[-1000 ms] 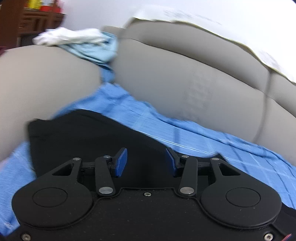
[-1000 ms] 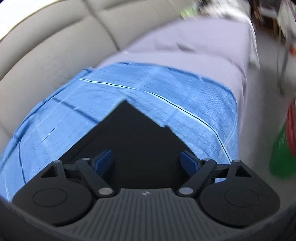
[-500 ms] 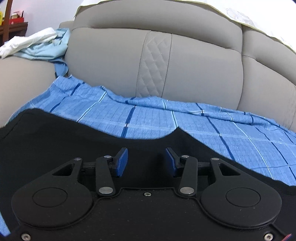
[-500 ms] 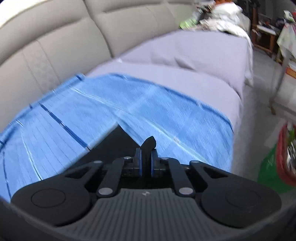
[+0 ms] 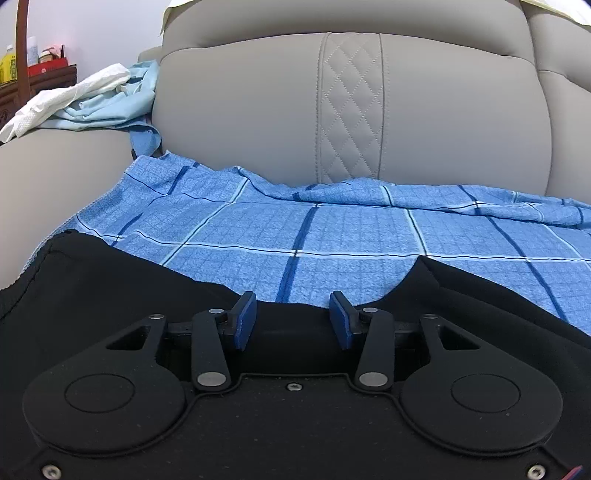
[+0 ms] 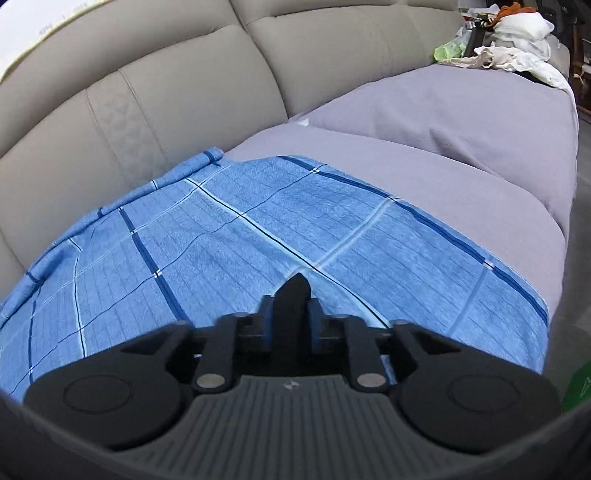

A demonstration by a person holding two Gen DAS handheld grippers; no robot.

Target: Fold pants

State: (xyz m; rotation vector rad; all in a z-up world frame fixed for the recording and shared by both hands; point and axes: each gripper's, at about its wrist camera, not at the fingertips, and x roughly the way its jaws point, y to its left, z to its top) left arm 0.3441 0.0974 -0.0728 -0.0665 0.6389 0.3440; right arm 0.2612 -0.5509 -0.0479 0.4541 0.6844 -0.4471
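Observation:
Black pants (image 5: 110, 295) lie spread on a blue checked cloth (image 5: 332, 236) over the sofa seat. My left gripper (image 5: 293, 310) hovers low over their far edge, open, its blue pads apart and gripping nothing. In the right wrist view, my right gripper (image 6: 290, 314) has a pointed corner of the black pants (image 6: 293, 291) standing up between its blue pads. The jaws are opening, but the pads still touch the fabric on both sides. The blue checked cloth (image 6: 258, 229) stretches out beyond it. The rest of the pants is hidden below the right gripper's body.
The beige sofa backrest (image 5: 258, 110) rises just behind the cloth. White and light blue clothes (image 5: 92, 99) lie on the left armrest. To the right runs a grey sheet (image 6: 443, 177), with a pile of laundry (image 6: 517, 33) at its far end. A green object (image 6: 576, 384) stands on the floor.
The right gripper went from wide open over the pants to shut on a corner of them, and its pads now stand a little wider. The left gripper moved along the pants, staying open.

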